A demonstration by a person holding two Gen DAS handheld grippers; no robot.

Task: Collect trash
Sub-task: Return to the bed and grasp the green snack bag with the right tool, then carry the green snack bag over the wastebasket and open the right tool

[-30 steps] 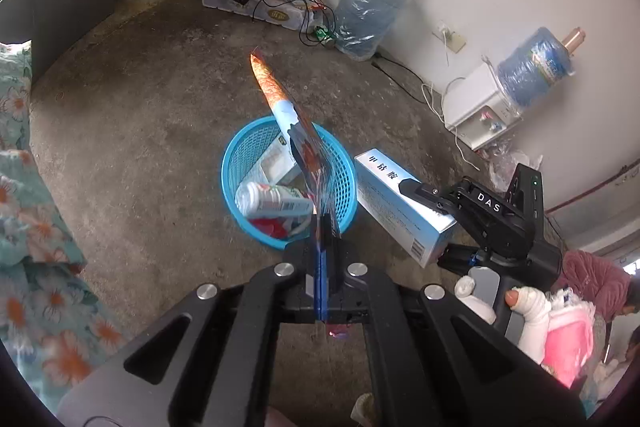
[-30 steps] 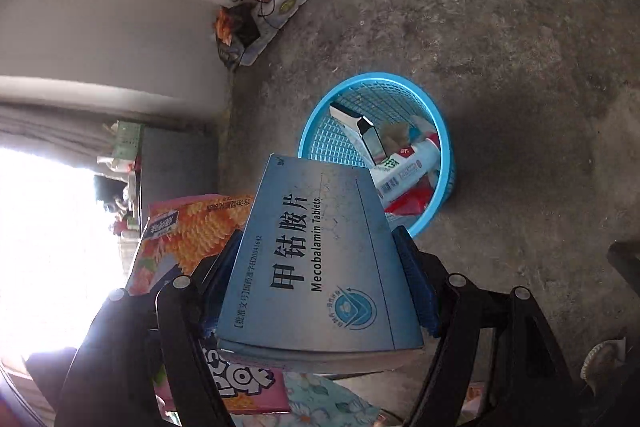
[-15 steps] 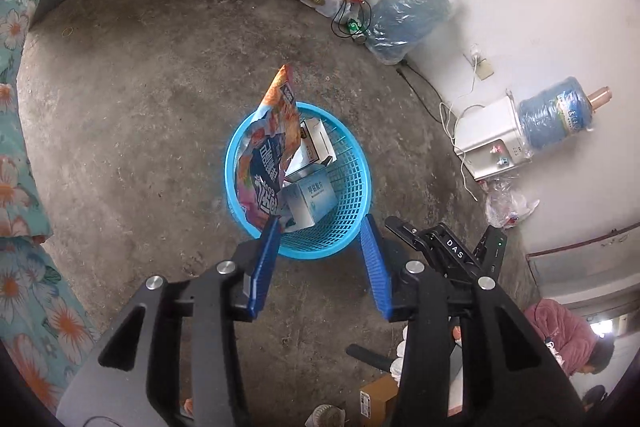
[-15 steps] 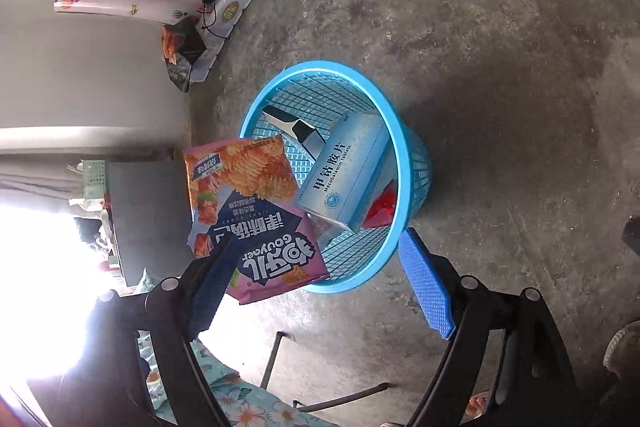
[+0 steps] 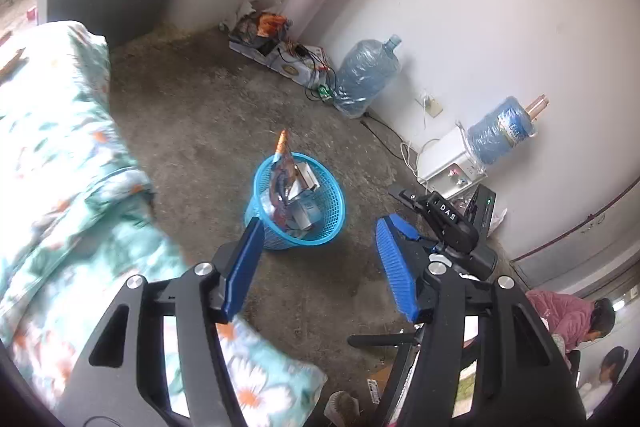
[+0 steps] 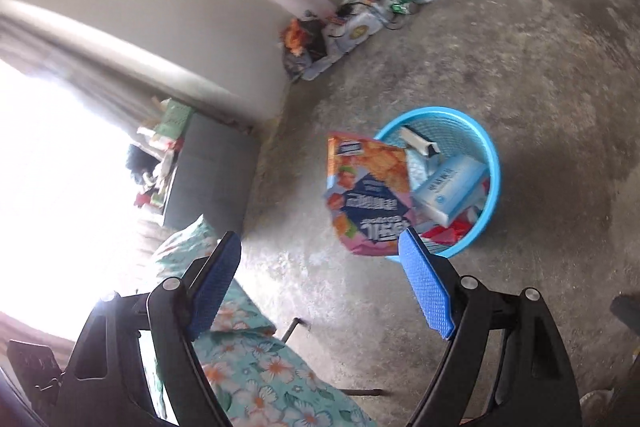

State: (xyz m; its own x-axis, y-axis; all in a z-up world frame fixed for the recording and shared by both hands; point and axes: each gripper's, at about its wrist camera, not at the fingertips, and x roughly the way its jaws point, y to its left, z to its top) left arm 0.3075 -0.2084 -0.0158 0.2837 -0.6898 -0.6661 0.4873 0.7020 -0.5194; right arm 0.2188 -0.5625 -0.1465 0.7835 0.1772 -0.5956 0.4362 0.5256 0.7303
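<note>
Two pieces of trash now sit in the basket (image 6: 491, 163): the snack bag (image 6: 366, 195) leans over its left rim, standing partly out, and the blue-and-white box (image 6: 450, 187) lies tilted inside among other cartons and wrappers. In the left wrist view the same basket (image 5: 336, 203) stands at mid-frame on the concrete floor (image 5: 192, 115), with the bag's orange tip poking above the rim.

Both tools are empty. The left gripper (image 5: 316, 267) has just been opening; its blue fingers (image 5: 244, 263) stand apart with nothing between them. The right gripper (image 6: 320, 283) is spread wide too, its fingers (image 6: 424, 287) bare, the basket beyond them.

So this drop looks finished. The bag may still need a push to settle fully, though the blur makes that hard to judge. No loose trash is plain on the open floor; the clutter by the far wall and the flowered bedding (image 5: 60, 155) at left could hide more, so what remains is unclear.
</note>
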